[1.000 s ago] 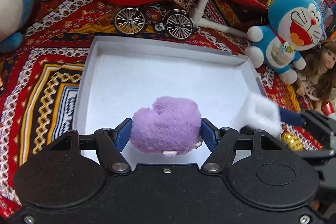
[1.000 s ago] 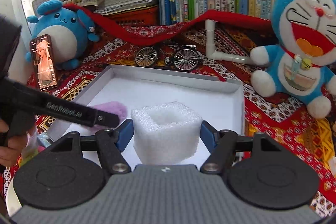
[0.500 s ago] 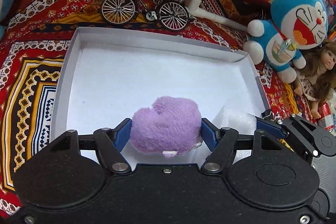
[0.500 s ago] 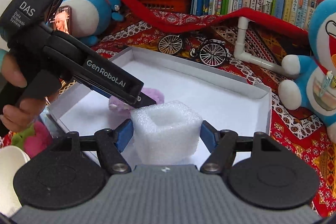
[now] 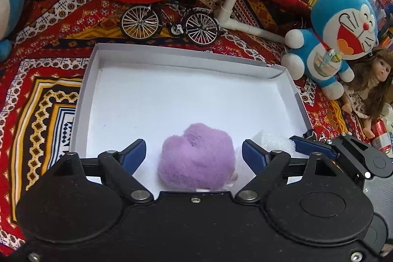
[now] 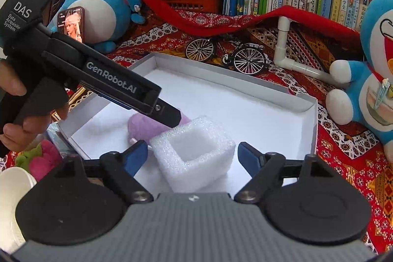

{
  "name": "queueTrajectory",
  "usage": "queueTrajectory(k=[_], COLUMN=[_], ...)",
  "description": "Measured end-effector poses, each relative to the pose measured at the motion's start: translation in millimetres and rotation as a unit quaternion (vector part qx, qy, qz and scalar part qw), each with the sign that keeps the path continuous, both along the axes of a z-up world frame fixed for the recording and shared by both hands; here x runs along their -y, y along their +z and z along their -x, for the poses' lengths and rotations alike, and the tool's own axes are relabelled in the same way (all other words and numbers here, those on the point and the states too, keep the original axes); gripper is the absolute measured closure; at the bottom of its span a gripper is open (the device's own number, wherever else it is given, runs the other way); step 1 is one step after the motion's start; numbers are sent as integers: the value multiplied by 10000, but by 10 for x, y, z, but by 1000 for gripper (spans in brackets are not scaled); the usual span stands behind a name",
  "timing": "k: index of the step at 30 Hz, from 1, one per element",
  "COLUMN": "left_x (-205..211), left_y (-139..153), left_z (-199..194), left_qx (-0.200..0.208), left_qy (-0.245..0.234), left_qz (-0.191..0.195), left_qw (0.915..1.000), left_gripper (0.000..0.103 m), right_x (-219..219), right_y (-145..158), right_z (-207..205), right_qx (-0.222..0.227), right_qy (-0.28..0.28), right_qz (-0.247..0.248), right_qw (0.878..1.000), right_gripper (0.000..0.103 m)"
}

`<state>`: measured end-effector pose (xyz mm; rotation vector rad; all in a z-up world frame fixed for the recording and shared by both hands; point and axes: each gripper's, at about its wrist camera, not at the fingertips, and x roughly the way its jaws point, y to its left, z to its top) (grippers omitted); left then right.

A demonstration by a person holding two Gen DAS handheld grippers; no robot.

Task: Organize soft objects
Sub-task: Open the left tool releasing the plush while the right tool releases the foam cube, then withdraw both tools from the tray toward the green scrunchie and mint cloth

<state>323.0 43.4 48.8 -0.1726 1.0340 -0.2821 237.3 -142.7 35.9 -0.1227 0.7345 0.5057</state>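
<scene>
— Tongs: how are they seen?
— Left tongs [image 5: 194, 154] and right tongs [image 6: 192, 155] are spread apart, gripping nothing.
— Where are the soft things?
— Purple plush [image 5: 196, 158] and white foam block [image 6: 194, 151] are laid side by side in the white tray [image 5: 83, 95].

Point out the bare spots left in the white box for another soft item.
The white box is bare across its far half, from the wall nearest the toy bicycle forward, and along its left wall. The near right part is crowded: the purple plush and the white foam block lie there between the open left gripper and right gripper.
</scene>
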Motion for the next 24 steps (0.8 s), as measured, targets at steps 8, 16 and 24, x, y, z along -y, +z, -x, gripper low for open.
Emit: queueTrajectory(k=[8, 16, 24], left_x=[-42, -125, -195], left_y=[189, 356, 487], left_z=[234, 516, 789], left_qx=[291, 612, 851], left_qy=[-65, -107, -175], left_qz=[4, 90, 111], left_qw=[9996, 9980, 9962], left_gripper=[16, 15, 13], right_x=[113, 272, 417], right_y=[140, 288, 396], right_z=[147, 332, 528], right_qx=[167, 415, 646], right_qy=[-75, -182, -358], right_qz=[-128, -313, -442], right_qw=[9998, 9985, 9963], right_gripper=[8, 0, 0])
